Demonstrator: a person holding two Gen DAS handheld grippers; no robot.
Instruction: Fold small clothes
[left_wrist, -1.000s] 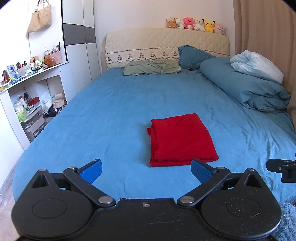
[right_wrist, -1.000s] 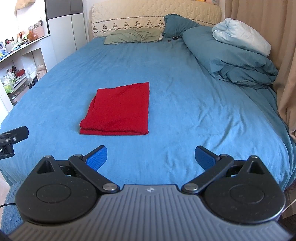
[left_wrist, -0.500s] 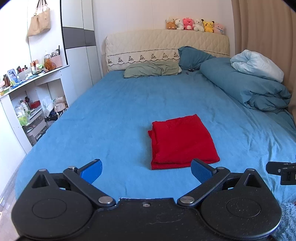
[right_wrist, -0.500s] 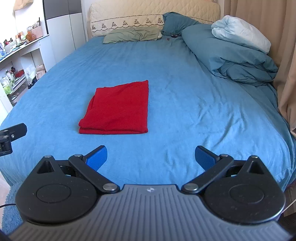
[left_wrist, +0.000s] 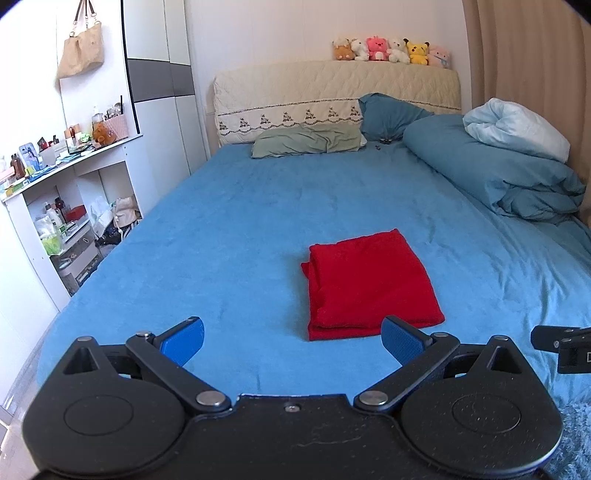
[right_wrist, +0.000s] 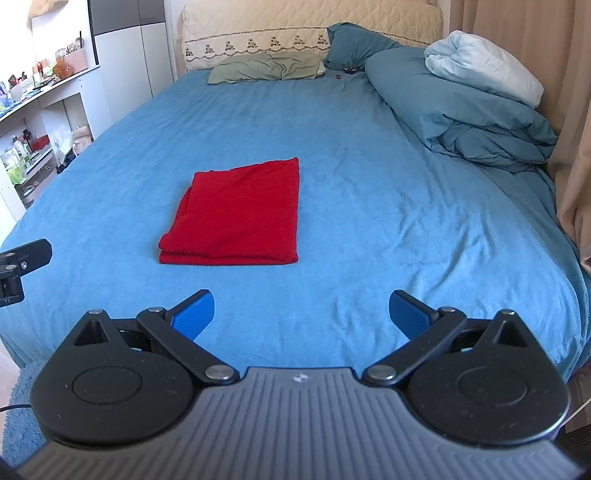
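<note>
Folded red knit garment (left_wrist: 369, 282) lying flat on the blue bedsheet (left_wrist: 240, 229), right of centre in the left wrist frame and left of centre in the right wrist frame (right_wrist: 240, 214), layered edges visible along its near and left sides. Left hand-held gripper with blue-padded fingers (left_wrist: 291, 338) spread wide at the bottom of its frame, holding nothing, raised short of the garment's near edge. Right hand-held gripper with blue-padded fingers (right_wrist: 301, 314) likewise spread wide and empty, bottom centre of its frame, apart from the garment. Rumpled blue duvet topped by a pale blue bundle (left_wrist: 509, 166) at upper right. Grey-green pillow (left_wrist: 306, 140) against the cream quilted headboard (left_wrist: 332, 92), upper centre. Row of plush toys (left_wrist: 391, 50) along the headboard top. White shelf unit crowded with small items (left_wrist: 66, 192) at left.
</note>
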